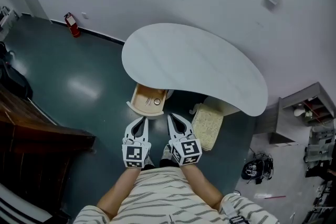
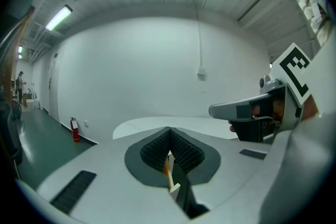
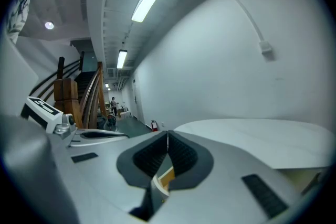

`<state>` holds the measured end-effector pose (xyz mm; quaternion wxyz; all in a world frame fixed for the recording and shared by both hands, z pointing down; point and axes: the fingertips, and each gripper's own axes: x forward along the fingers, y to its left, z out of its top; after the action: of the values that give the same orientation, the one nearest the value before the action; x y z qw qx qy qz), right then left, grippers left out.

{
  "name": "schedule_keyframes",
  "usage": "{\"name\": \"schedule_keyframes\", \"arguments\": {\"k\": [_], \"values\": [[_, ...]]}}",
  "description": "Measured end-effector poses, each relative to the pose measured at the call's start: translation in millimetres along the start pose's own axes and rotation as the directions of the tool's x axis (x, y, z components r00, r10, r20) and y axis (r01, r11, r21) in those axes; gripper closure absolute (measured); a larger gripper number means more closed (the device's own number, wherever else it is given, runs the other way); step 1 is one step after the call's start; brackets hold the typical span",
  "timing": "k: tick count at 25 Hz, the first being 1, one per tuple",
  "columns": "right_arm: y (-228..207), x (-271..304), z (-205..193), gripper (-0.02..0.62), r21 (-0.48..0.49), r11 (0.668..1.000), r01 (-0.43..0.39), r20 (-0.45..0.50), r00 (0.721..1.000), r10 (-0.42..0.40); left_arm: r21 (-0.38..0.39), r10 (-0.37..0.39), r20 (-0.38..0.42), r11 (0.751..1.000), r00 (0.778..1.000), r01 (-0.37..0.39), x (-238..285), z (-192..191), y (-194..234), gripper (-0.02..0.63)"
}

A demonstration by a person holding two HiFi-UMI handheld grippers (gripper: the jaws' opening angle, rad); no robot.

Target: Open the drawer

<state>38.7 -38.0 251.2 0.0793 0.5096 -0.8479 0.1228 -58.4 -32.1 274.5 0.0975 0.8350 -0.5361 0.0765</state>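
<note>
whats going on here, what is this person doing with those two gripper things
A person stands at a white curved table with a two-jaw gripper in each hand. The wooden drawer under the table's near edge is already pulled out. The left gripper and the right gripper both have their jaws together with nothing between them. Neither is gripping the drawer. Their own views look out across the tabletop toward the wall.

no words, numbers or brand names can be read anywhere. the cubes on the left hand-held gripper (image 1: 142,119) and the right hand-held gripper (image 1: 171,116) carry only black-and-white square markers, and the label on the red fire extinguisher (image 1: 72,24) is too small to read.
</note>
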Motion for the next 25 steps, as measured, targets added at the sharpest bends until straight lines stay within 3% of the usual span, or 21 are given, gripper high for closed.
{"name": "schedule_keyframes", "arguments": {"k": [11,25], "values": [[-2.8,-13.7,53.8,0.581,-0.02,1.0,-0.004,0.082,0.997,0.005,0.01,-0.026,0.095,1.0,0.995,0.025,-10.4,65.1,-17.3,0.6],[-8.8,-5.7,83.4,0.581,-0.066,0.998,0.0,0.152,0.988,0.01,0.053,-0.057,0.164,0.997,0.985,0.049,-1.0,96.4,-24.1,0.6]]}}
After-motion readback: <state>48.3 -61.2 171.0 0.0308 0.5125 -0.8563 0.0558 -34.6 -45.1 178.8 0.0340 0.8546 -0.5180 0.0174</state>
